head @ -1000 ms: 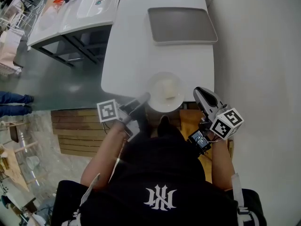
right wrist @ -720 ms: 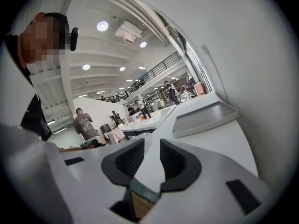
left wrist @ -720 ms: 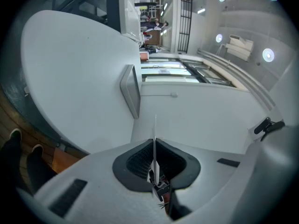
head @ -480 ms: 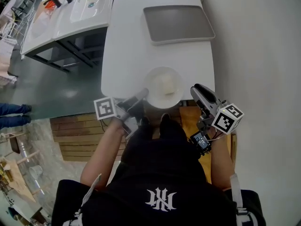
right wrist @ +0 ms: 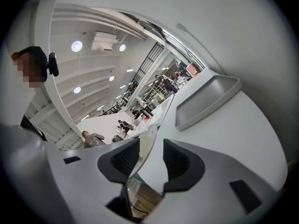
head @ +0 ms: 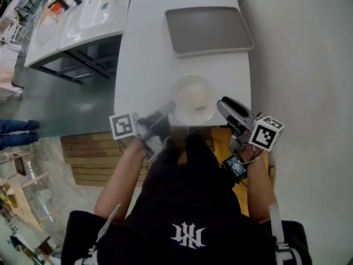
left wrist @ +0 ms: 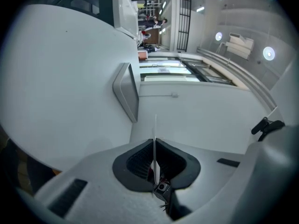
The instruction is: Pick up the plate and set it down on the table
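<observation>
Plate (head: 179,87) holding pale lump (head: 195,100), near worktop (head: 149,48) edge. Left tongs (head: 169,109) clamped on rim; right tongs (head: 223,105) opening, rim between.

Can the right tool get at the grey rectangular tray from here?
Probably yes. The right tool is opening, with the rim of the clear round plate between its jaws; once off it, only bare white table lies before the grey rectangular tray.

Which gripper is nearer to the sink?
Left. The left gripper, shut on the plate, is on the sink side of it; the right gripper, jaws opening around the rim, is beyond the plate.
</observation>
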A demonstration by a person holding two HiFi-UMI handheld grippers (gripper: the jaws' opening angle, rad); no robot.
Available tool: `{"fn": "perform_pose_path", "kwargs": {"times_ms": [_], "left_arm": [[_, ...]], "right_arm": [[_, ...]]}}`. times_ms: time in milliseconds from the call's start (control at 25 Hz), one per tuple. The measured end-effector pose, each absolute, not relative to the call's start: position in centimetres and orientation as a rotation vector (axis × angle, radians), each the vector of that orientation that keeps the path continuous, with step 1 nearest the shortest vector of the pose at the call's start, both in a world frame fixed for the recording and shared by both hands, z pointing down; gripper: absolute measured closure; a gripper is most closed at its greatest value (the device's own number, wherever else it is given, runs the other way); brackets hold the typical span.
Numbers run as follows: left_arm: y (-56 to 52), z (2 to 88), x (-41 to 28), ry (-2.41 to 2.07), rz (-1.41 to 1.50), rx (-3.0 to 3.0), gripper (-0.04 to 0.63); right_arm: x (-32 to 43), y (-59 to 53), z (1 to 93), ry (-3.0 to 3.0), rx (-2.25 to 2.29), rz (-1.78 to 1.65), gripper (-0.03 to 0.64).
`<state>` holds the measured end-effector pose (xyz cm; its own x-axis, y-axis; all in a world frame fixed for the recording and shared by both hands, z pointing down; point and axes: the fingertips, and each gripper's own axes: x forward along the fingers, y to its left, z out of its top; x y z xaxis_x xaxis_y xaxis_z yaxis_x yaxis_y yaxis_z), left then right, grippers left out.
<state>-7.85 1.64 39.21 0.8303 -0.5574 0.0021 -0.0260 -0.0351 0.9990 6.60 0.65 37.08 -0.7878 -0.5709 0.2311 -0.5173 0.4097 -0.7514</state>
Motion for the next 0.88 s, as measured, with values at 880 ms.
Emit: {"fn": "perform_pose_path", "kwargs": {"times_ms": [880], "left_arm": [[-5.7, 43.8, -2.0, -0.649, -0.389, 1.498, 0.578]], "right_arm": [[10.3, -9.7, 43.3, 2.527, -0.704, -1.731, 0.589]]}}
